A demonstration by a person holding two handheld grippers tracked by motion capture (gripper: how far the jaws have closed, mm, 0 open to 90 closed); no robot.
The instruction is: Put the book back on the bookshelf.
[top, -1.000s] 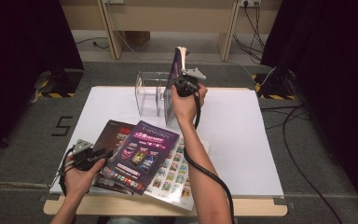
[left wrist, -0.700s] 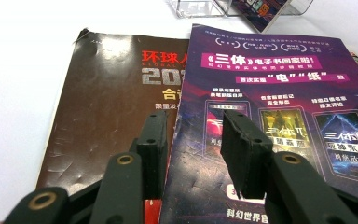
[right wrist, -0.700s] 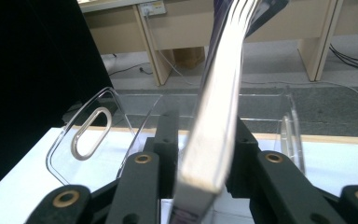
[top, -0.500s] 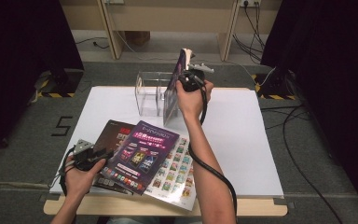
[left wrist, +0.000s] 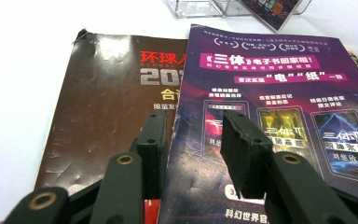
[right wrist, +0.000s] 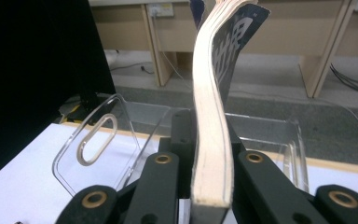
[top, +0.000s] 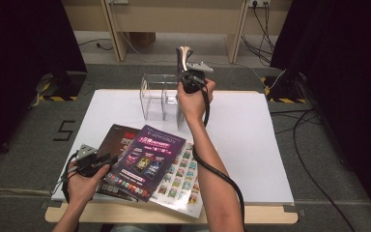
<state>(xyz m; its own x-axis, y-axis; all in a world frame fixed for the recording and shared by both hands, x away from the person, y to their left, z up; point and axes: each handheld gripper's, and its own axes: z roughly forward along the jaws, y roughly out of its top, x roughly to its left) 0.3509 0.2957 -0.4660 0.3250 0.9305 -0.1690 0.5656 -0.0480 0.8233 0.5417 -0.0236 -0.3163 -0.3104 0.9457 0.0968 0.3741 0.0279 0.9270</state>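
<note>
My right gripper (top: 189, 79) is shut on the lower edge of a thick magazine (top: 182, 55), held upright and edge-on above a clear acrylic holder (top: 157, 96). In the right gripper view its pads clamp the magazine's (right wrist: 214, 116) pale, bent page edge, and the jaws have just been closing on it. The holder (right wrist: 98, 135) lies just beyond. My left gripper (top: 107, 162) is open at the near left. One jaw hovers over a brown magazine (left wrist: 102, 107) and the other over the purple magazine (left wrist: 279, 84) that overlaps it.
A third magazine (top: 181, 183), printed with rows of small pictures, lies under the purple one (top: 147, 159) near the front edge. The white tabletop (top: 261, 140) is bare to the right. Desk legs and cables stand on the floor behind the table.
The right hand has carried the upright magazine slightly farther back and higher over the holder, turning it more edge-on. The left hand and the magazines on the table have stayed put.
</note>
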